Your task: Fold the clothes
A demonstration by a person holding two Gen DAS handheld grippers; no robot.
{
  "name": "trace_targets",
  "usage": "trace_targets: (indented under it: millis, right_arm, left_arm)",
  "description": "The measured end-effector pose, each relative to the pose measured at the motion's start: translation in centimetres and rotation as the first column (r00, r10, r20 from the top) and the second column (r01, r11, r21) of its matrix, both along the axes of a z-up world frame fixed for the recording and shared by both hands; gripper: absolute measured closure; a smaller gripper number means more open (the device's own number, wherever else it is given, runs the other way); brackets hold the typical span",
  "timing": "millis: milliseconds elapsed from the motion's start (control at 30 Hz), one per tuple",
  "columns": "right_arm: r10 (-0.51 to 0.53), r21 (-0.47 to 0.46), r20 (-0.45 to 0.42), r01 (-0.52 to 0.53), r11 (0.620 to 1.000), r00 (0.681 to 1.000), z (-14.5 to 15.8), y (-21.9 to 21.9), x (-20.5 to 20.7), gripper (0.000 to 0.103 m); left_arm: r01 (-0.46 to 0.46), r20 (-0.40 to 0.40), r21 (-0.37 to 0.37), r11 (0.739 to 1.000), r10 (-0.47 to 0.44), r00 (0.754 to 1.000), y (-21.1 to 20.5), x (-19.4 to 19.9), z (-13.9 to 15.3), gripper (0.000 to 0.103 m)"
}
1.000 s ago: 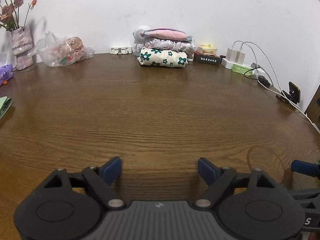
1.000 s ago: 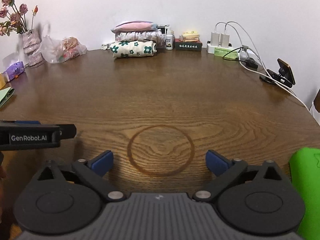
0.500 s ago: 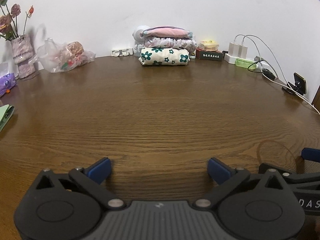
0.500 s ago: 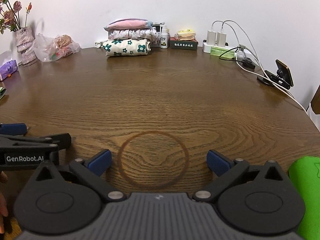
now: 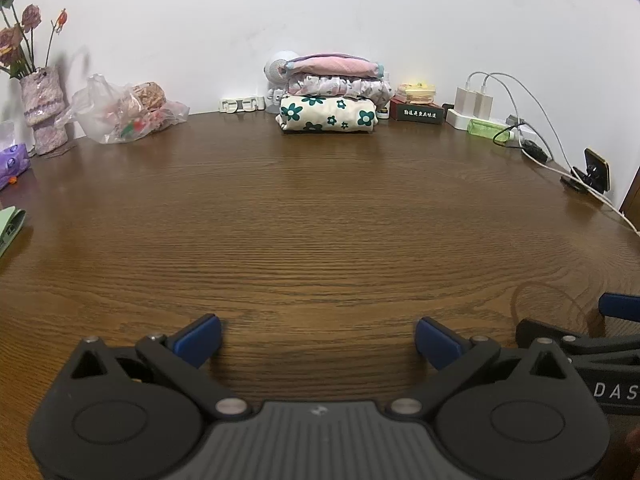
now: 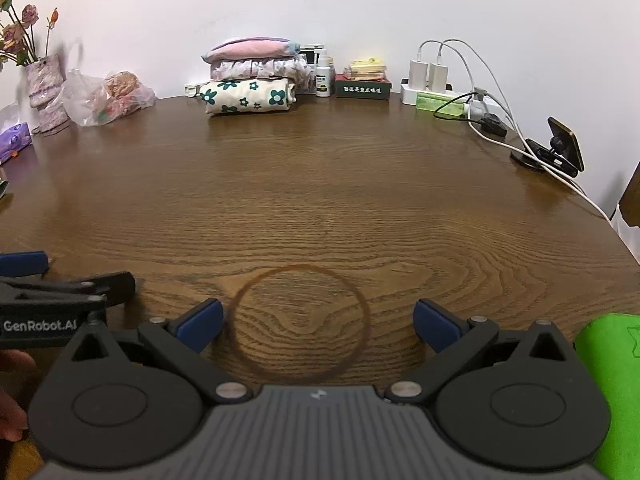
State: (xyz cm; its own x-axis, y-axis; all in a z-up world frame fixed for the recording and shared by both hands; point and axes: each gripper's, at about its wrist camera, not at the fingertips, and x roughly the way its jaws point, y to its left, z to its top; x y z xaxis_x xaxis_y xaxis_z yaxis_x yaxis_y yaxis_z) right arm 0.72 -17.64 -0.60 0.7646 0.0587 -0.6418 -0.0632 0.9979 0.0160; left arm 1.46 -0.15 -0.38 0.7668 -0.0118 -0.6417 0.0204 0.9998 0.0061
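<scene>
Three folded garments form a stack (image 5: 331,94) (image 6: 250,80) at the far edge of the brown wooden table (image 5: 312,216): a flowered cream piece below, a frilled pale one, a pink one on top. My left gripper (image 5: 318,338) hovers low over the near table, open wide, nothing between its blue pads. My right gripper (image 6: 318,322) is open too, over a dark ring mark (image 6: 298,320), and holds nothing. A bright green cloth (image 6: 612,392) lies at the near right edge beside the right gripper. Each gripper shows at the side of the other's view.
Along the back wall stand a vase of flowers (image 5: 40,112), a plastic bag (image 5: 124,114), a dark box (image 5: 418,112), chargers with cables (image 6: 436,80) and a phone stand (image 6: 556,150). A purple pack (image 5: 12,162) and green item (image 5: 10,230) lie at the left.
The left gripper's pads have spread wider apart. Both views have shifted slightly, with the stack sitting a little differently in frame; nothing on the table has moved.
</scene>
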Motion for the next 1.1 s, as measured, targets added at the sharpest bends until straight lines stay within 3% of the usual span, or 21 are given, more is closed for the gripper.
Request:
trace_targets:
  millis: [1100]
  right_arm:
    - [-0.007, -0.001, 0.001, 0.007, 1.000, 1.000, -0.03, 0.11, 0.10, 0.001]
  left_arm:
    - [-0.043, -0.003, 0.010, 0.999, 0.043, 0.999, -0.46, 0.09, -0.07, 0.000]
